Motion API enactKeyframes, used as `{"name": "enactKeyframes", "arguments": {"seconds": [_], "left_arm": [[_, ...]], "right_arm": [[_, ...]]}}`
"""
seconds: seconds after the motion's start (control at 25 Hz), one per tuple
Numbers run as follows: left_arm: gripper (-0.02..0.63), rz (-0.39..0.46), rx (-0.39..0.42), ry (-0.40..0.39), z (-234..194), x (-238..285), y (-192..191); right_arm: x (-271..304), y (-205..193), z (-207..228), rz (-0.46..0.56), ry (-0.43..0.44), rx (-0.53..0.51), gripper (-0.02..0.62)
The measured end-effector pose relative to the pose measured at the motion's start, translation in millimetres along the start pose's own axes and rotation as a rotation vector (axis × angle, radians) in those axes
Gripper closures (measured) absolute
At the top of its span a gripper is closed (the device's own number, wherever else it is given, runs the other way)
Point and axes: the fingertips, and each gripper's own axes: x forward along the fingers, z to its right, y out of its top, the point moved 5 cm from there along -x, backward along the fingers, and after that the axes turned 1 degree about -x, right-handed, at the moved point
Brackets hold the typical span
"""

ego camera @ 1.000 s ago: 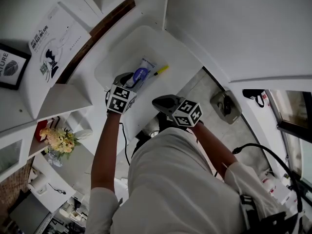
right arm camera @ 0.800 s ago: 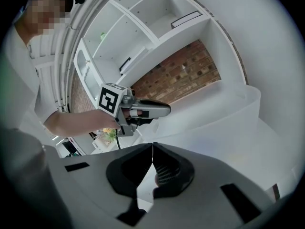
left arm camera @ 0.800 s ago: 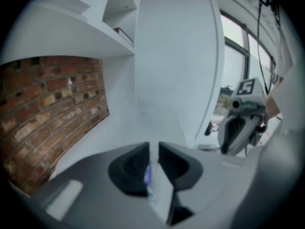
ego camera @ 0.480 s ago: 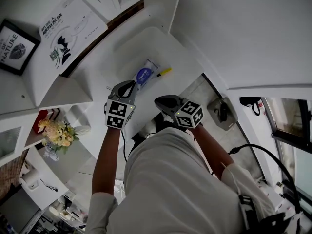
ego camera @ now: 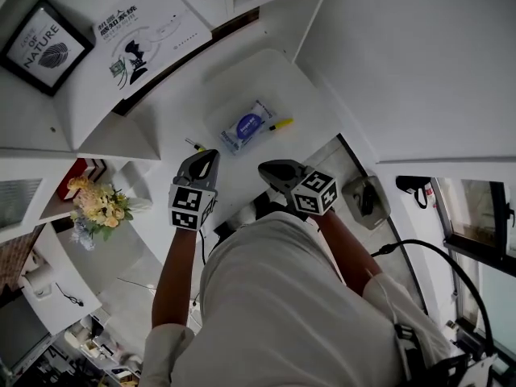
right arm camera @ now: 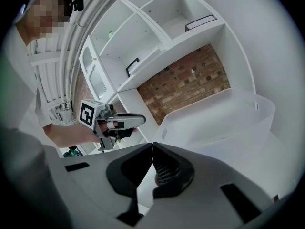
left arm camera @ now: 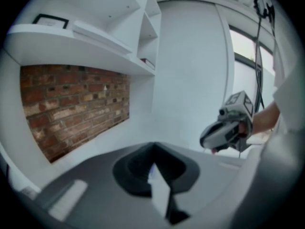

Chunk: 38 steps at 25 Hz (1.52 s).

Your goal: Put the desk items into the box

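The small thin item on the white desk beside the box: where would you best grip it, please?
Probably grip the small thin item across its middle, from straight above, jaws set crosswise to its length. It lies flat on the white desk, outside the translucent white box, so only its long sides are free.

Only the black framed picture (ego camera: 44, 36) is legible, reading "OF NATURE".

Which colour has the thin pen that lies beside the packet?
Yellow. The pen shows best in the head view.
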Motion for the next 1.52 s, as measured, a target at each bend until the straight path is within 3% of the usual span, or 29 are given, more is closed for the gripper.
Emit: {"name": "enactKeyframes", "arguments": {"seconds": [0.4,0.72,0.96,1.16,1.32,1.52], "left_arm": [[0.606,-0.040,-0.153,0.092,-3,-40,-51],[0.604,-0.011,-0.114,0.098,7,-42,-47],[0.603,-0.049,-0.093,0.128,4,-35,-57],[0.600,-0.137,0.028,0.104,-1,-23,-74],[0.580,-0.243,0.178,0.058,-10,-7,-93],[0.580,-0.308,0.355,-0.035,-23,13,-109]], "right_arm": [[8,-4,-11,-0.016,0.034,-0.010,0.595],[9,-8,-14,-0.031,0.065,-0.022,0.595],[3,-10,-9,-0.040,0.077,-0.016,0.595],[-2,-17,-2,-0.063,0.099,-0.007,0.595],[-5,-21,3,-0.076,0.113,0.003,0.595],[-1,-25,6,-0.093,0.116,0.004,0.595]]}}
